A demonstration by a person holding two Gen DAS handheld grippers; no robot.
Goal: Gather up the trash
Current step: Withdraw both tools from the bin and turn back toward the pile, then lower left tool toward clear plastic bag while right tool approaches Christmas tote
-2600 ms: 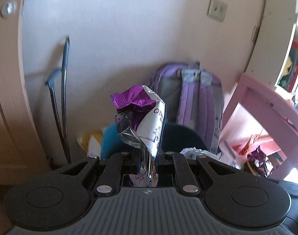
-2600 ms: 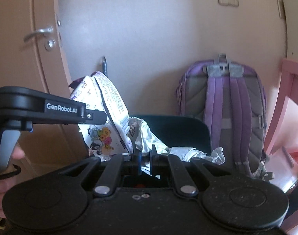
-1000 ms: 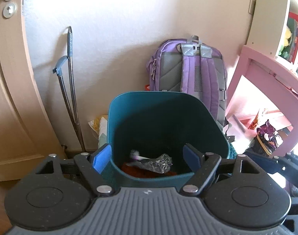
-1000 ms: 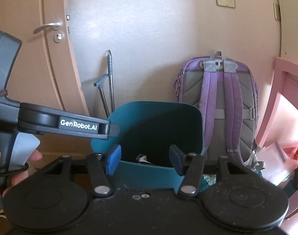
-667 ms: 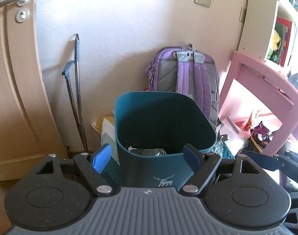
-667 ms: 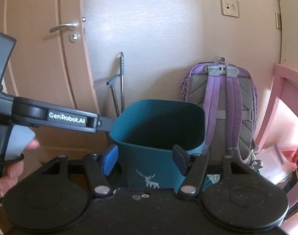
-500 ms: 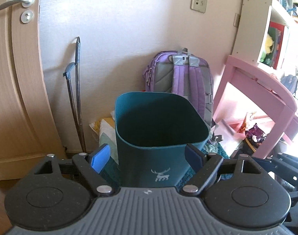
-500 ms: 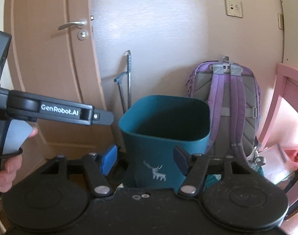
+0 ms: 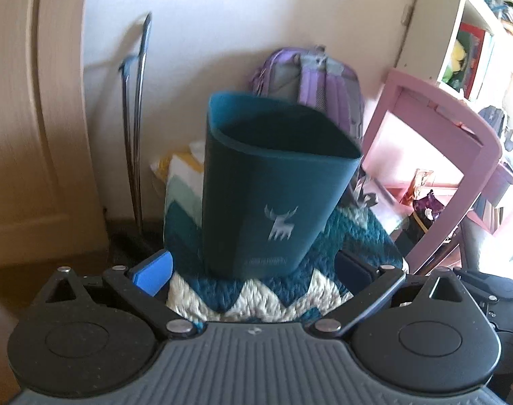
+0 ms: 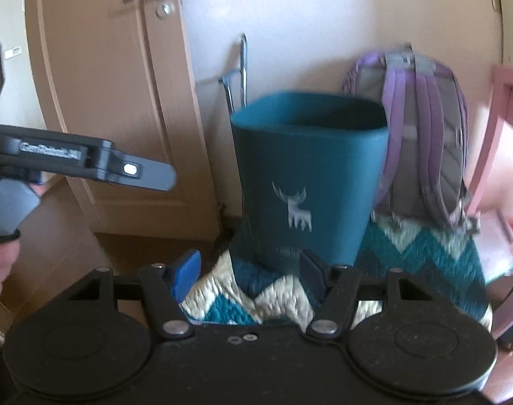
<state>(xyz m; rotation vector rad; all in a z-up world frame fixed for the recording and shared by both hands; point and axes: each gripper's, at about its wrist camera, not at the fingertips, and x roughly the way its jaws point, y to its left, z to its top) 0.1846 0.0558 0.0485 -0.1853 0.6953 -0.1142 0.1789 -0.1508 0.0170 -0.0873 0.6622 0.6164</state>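
Right now, both grippers are sitting low and close in front of the teal deer-print bin [image 9: 273, 185], each with its fingers spread wide and gripping nothing. Nearest me, the left gripper [image 9: 253, 270] is hovering over the zigzag rug [image 9: 256, 300], and the right gripper [image 10: 249, 266] is hanging beside it, with the left tool jutting across its left side. No loose trash is showing between the fingers or on the rug, and from this low angle the inside of the bin is hidden, so I cannot tell what it is holding. I judge the step in hand to be hunting for the next piece; doing it well means keeping the fingers parted and sweeping slowly, since both views are smearing.

The bin is standing on the rug with its rim open and free above. Behind it, the purple backpack [image 10: 421, 128] is leaning on the wall, just beside the bin's right edge. A metal crutch [image 9: 135, 135] and the door [image 10: 97, 101] are crowding the left; the pink desk frame [image 9: 438, 141] is closing the right, with a purple wrapper [image 9: 428, 206] lying underneath, possibly the next target.
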